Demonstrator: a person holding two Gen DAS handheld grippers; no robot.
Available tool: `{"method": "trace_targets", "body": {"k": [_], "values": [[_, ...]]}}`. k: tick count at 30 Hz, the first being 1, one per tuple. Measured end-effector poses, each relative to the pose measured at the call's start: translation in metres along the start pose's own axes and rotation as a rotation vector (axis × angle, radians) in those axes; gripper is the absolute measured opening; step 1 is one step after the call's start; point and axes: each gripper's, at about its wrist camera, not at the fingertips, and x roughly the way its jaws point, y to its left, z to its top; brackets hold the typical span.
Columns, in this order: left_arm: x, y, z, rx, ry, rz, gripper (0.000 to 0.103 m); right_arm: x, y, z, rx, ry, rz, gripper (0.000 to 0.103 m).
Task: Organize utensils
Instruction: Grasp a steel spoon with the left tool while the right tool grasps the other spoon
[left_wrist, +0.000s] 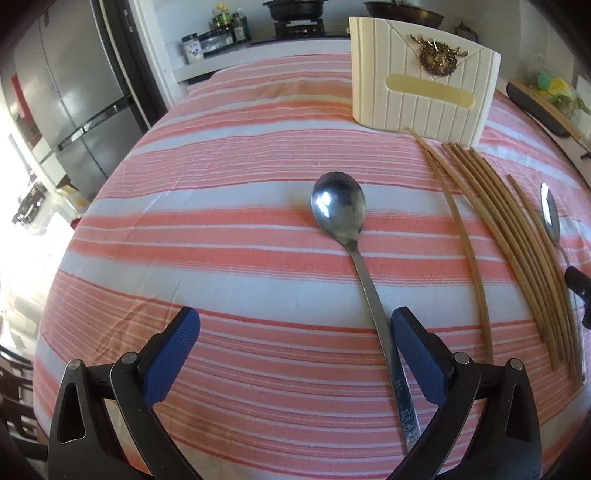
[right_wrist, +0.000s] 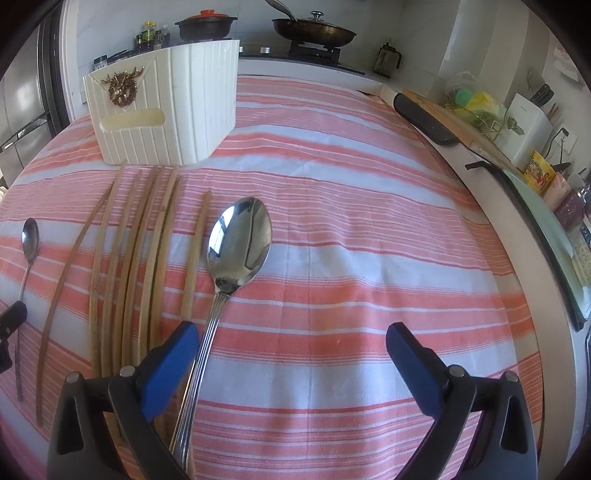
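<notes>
Left wrist view: a plain steel spoon (left_wrist: 341, 218) lies on the striped cloth (left_wrist: 221, 229) over the counter, its handle just beside one finger of the open left gripper (left_wrist: 295, 325). Bamboo chopsticks (left_wrist: 517, 236) lie near it, below a cream holder (left_wrist: 421, 92). The right gripper (right_wrist: 291, 339), also open, has a ribbed-handled spoon (right_wrist: 240, 243) against its finger.

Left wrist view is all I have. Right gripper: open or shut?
Observer: Open. The right gripper is spread wide and holds nothing.
Operator: Where's its spoon?
Observer: The spoon lies on the cloth. Its handle runs into the gap, close beside the pad nearer the chopsticks.
Operator: Anything on the other side of it?
Observer: Only striped tablecloth out to the table edge.
</notes>
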Motion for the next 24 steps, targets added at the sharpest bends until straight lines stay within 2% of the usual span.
{"method": "trace_targets", "body": {"k": [8, 12, 15, 18, 21, 22, 24], "values": [[-0.001, 0.025, -0.006, 0.018, 0.015, 0.005, 0.103, 0.0, -0.019, -0.009, -0.032, 0.004, -0.002, 0.103], [0.003, 0.037, -0.005, 0.036, 0.042, -0.056, 0.103, -0.002, -0.022, -0.012, -0.089, 0.003, 0.015, 0.103], [0.01, 0.041, 0.001, 0.019, 0.096, -0.104, 0.103, -0.005, -0.02, -0.012, -0.127, 0.002, 0.0, 0.103], [0.012, 0.028, 0.01, 0.088, 0.135, -0.095, 0.103, -0.008, -0.011, -0.008, -0.152, -0.013, 0.063, 0.102], [0.015, 0.011, 0.021, 0.173, 0.086, -0.088, 0.102, -0.006, 0.002, 0.002, -0.175, -0.03, 0.146, 0.1], [0.019, 0.008, 0.024, 0.182, 0.083, -0.11, 0.102, -0.002, 0.006, 0.006, -0.181, -0.029, 0.165, 0.092], [0.028, 0.004, 0.034, 0.18, 0.09, -0.166, 0.101, 0.006, 0.009, 0.015, -0.166, -0.026, 0.23, 0.085]]}}
